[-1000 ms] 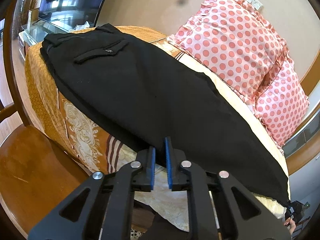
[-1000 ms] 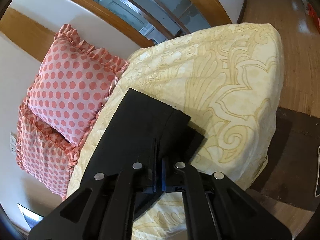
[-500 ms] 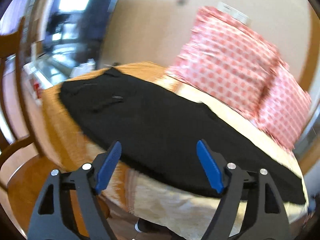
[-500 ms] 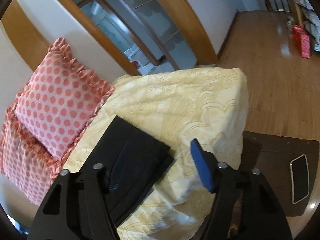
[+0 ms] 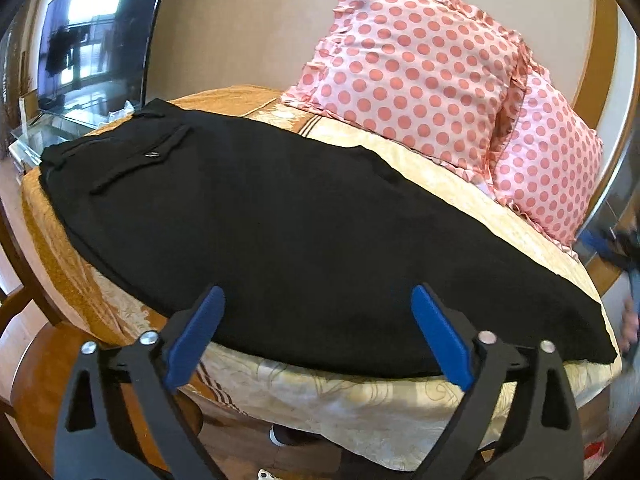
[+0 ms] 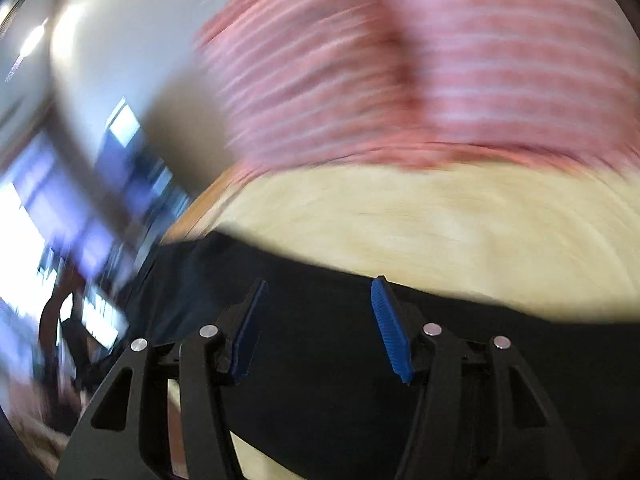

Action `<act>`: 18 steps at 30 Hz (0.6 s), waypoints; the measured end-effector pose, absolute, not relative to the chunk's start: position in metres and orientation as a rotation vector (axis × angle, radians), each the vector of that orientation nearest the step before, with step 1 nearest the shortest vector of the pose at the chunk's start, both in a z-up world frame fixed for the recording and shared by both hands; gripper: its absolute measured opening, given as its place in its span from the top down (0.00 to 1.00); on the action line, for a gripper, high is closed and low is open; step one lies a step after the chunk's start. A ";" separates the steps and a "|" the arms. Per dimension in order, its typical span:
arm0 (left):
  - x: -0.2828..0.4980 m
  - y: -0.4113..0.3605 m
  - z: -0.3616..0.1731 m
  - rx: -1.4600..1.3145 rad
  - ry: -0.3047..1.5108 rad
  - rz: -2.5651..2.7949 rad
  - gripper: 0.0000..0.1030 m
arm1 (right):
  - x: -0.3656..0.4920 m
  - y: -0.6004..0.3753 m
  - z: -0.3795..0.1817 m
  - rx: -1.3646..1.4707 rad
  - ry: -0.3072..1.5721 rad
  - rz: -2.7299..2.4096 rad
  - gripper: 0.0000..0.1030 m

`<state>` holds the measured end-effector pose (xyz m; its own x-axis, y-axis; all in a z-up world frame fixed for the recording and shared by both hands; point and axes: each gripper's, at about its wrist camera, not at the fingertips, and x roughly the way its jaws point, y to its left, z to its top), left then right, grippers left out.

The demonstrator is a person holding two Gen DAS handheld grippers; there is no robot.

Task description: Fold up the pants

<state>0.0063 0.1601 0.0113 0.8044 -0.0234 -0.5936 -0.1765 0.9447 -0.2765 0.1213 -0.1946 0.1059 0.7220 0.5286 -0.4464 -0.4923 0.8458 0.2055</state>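
Now pants [image 5: 280, 216] flat on bed [image 5: 360, 396]; left claw [image 5: 316, 312] opening, empty.

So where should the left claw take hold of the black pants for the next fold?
Probably the near long edge of the black pants, approached from the bed's front side. That edge lies flat near the bedspread's drop-off, just ahead of the opening left claw.

Black pants [image 5: 280, 216]; pink polka-dot pillows [image 5: 412, 76]; cream-gold bedspread [image 5: 360, 404]
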 end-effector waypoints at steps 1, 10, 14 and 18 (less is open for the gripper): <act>0.006 0.159 0.011 -0.327 0.630 0.079 0.02 | 0.134 -0.168 0.110 0.008 0.520 0.612 0.45; 0.006 0.164 0.008 -0.352 0.602 0.046 0.02 | 0.229 -0.021 0.084 -0.353 0.642 0.735 0.66; 0.005 0.169 0.007 -0.377 0.582 0.001 0.02 | 0.244 -0.004 0.062 -0.379 0.695 0.720 0.66; 0.005 0.172 0.006 -0.391 0.567 -0.028 0.02 | 0.250 0.007 0.055 -0.430 0.708 0.689 0.66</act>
